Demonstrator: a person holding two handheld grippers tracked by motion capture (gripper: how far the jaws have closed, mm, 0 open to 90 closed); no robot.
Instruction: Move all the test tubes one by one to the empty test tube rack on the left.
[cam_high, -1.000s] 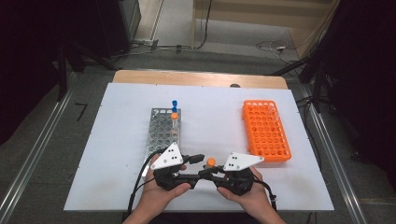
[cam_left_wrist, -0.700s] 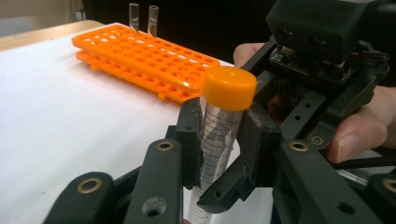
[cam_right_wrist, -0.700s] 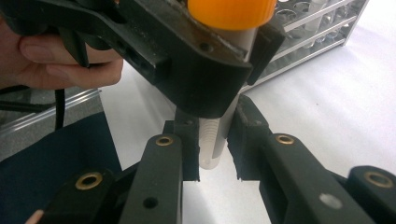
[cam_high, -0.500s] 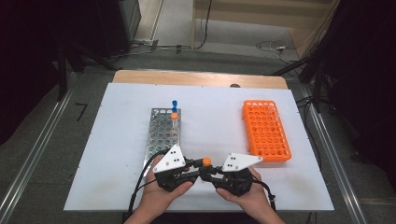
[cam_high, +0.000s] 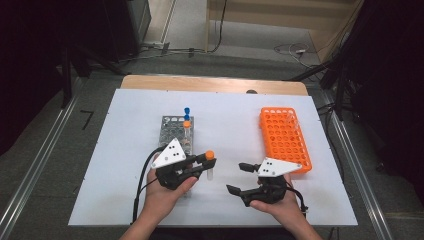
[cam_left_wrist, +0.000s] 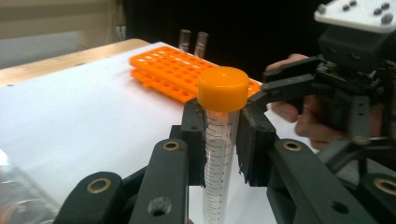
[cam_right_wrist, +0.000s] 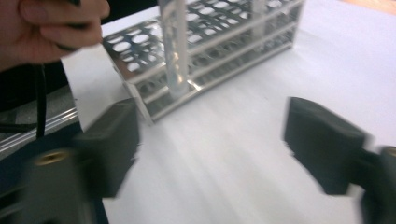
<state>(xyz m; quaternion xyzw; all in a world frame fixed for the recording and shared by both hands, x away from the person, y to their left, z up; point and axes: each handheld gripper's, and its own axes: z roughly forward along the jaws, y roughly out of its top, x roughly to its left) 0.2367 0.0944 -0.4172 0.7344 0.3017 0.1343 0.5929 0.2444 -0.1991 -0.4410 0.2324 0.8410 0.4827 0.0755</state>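
My left gripper (cam_high: 202, 162) is shut on a clear graduated tube with an orange cap (cam_high: 209, 155), held upright just right of the metal rack (cam_high: 172, 125). In the left gripper view the pads (cam_left_wrist: 194, 135) press the tube (cam_left_wrist: 219, 154) just under its cap. My right gripper (cam_high: 239, 178) stands apart to the right; its jaws have just been opening and nothing is between them. In the right gripper view the wide-set pads (cam_right_wrist: 322, 140) are blurred, with the tube (cam_right_wrist: 175, 51) and metal rack (cam_right_wrist: 210, 28) beyond them.
The metal rack holds a blue-capped tube (cam_high: 187, 110) and an orange-capped tube (cam_high: 186, 124) at its far end. An orange rack (cam_high: 285, 137) lies at the right, with two uncapped clear tubes (cam_left_wrist: 194, 42) at its far end. The white mat (cam_high: 120, 150) covers the table.
The left gripper shut on the orange-capped tube. The right gripper let go of it, opened wide and drew away to the right.
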